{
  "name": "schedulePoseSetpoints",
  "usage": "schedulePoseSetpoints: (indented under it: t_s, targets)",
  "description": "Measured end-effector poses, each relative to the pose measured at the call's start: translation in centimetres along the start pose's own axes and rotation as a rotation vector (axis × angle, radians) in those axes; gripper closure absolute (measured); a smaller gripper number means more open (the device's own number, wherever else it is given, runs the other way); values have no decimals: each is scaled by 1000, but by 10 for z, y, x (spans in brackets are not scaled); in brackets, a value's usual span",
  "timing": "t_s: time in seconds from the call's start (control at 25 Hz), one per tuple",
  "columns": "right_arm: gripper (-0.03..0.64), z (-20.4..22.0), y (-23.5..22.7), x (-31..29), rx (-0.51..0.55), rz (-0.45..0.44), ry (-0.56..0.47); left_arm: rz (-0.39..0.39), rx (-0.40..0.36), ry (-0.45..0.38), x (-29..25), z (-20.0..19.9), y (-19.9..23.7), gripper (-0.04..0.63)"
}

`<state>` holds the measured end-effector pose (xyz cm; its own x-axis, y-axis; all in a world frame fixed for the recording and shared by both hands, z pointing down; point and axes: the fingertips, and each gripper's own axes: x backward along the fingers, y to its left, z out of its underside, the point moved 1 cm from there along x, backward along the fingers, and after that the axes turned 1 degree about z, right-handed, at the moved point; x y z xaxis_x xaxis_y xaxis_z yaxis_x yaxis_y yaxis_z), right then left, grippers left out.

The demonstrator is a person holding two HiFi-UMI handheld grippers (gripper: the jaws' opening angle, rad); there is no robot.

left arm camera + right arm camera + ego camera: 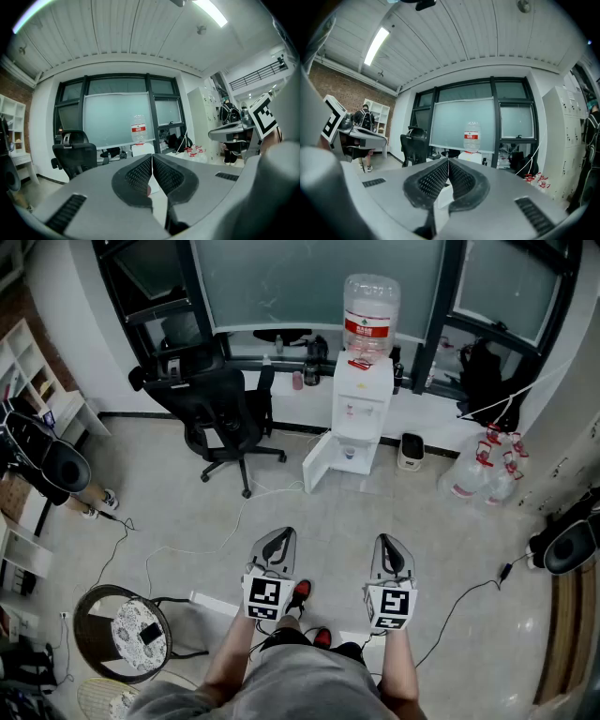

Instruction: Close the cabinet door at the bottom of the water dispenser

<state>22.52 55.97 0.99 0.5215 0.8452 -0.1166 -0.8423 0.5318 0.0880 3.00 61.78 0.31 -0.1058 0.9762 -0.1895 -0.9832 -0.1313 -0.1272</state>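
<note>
A white water dispenser (pixel 363 409) with a clear bottle (pixel 369 317) on top stands against the window wall. Its bottom cabinet door (pixel 317 460) hangs open, swung out to the left. Far back from it, over the floor in front of the person, my left gripper (pixel 276 542) and right gripper (pixel 391 549) are held side by side. Both are shut with nothing between the pads. The left gripper view shows the bottle (pixel 138 130) beyond the shut left gripper (pixel 152 157). In the right gripper view, the bottle (pixel 472 136) rises past the shut right gripper (pixel 448 162).
A black office chair (pixel 214 404) stands left of the dispenser. Spare water jugs (pixel 489 471) sit to its right, a small bin (pixel 411 451) beside it. Cables (pixel 187 545) trail across the floor. A round stool (pixel 122 632) is at lower left, white shelves (pixel 37 399) along the left wall.
</note>
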Motion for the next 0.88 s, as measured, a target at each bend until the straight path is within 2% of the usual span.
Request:
schedulePoseSetpoints:
  t_s: [0.56,0.88]
  targets:
    - [597,7,-21,-10,9,4,6,-18,23,-3,-24,3,-4,571]
    - [597,8,-37,-66,13,8,10,-11,25,-1,-81,4,21,571]
